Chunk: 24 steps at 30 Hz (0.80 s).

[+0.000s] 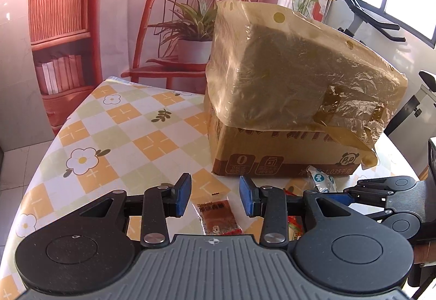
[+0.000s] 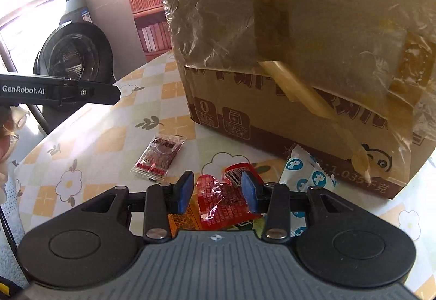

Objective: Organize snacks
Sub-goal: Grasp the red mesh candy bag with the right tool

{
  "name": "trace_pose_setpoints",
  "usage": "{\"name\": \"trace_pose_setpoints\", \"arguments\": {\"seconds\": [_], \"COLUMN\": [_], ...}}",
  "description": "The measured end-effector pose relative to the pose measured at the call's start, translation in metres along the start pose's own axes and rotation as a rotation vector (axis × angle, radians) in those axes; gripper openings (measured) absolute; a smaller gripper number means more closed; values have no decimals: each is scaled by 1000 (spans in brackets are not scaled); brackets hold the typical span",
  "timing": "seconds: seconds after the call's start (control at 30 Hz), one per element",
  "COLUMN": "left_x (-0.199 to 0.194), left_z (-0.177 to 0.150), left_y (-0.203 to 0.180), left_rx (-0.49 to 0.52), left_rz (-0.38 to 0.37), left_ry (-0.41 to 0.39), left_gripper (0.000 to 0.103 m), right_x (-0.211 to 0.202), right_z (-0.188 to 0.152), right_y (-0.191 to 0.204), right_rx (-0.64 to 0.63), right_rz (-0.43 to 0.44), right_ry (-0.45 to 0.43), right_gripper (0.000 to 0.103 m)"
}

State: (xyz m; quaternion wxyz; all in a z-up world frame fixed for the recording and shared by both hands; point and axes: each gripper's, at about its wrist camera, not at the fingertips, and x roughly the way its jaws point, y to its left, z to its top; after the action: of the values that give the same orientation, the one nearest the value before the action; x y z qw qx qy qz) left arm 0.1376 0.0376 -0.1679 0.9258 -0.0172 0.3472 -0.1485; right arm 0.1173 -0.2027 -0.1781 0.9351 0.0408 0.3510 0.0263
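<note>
Before cardboard box (image 2: 286, 114): red packet (image 2: 220, 202) between right tool (image 2: 218, 192) pads.

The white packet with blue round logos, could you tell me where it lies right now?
In the right wrist view the white packet lies on the table at the foot of the cardboard box, just right of the red packet.

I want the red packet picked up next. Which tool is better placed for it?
Right. The right tool has the red packet directly between its open fingers, while the left tool is lined up over the brown packet.
</note>
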Motion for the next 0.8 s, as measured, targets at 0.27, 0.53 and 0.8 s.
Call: {"name": "trace_pose_setpoints", "arguments": {"seconds": [0.27, 0.53, 0.8], "left_x": [13, 15, 15], "left_z": [-13, -16, -16], "left_y": [6, 7, 7], "left_rx": [-6, -11, -11], "left_rz": [8, 14, 16], "left_ry": [35, 44, 50], "left_gripper": [41, 41, 41], "right_x": [19, 28, 13], "right_z": [-6, -9, -11], "right_y": [6, 2, 0], "right_rx": [-72, -62, -37], "right_rz": [-78, -92, -82], "right_ry": [64, 83, 12], "right_gripper": [50, 58, 42]}}
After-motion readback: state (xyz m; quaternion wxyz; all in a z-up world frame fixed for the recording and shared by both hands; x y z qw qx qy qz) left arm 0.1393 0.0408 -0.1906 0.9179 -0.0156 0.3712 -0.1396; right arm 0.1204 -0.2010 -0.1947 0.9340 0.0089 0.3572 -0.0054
